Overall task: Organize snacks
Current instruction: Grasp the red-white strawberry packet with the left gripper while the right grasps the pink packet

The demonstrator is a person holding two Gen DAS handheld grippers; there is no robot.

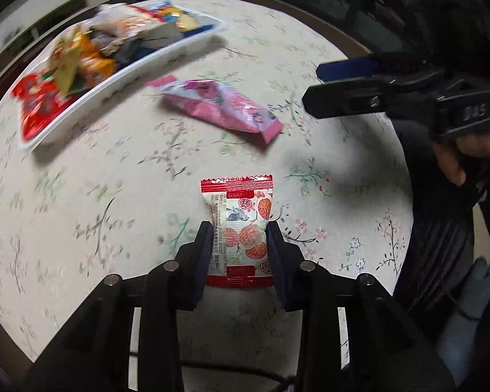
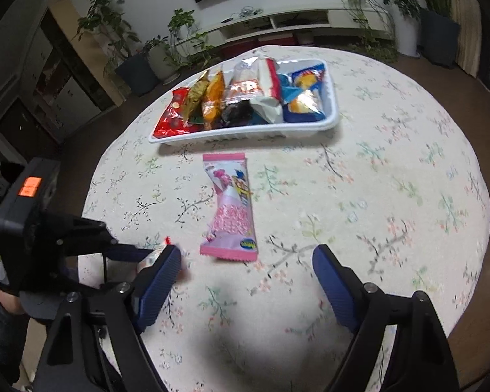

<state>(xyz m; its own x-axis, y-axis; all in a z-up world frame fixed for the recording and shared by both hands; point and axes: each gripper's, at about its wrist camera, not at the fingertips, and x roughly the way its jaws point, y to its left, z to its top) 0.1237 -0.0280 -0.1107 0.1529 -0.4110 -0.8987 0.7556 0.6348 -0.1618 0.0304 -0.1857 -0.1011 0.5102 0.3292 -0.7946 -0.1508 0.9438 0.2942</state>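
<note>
Two pads of our left gripper [image 1: 240,228] pinched the red-and-white snack packet [image 1: 240,225] above the floral tablecloth [image 1: 114,179]. Our right gripper [image 2: 246,258] hung open and empty, near the pink packet [image 2: 230,209]; beyond lay the white tray [image 2: 330,121], full of snacks.

One white plastic tray [image 2: 330,121] heaped with roughly nine mixed snack packets, exact count unclear. One pink wrapped snack bar [image 2: 230,209]. One small red-and-white candy packet [image 1: 240,228]. Two black grippers.
</note>
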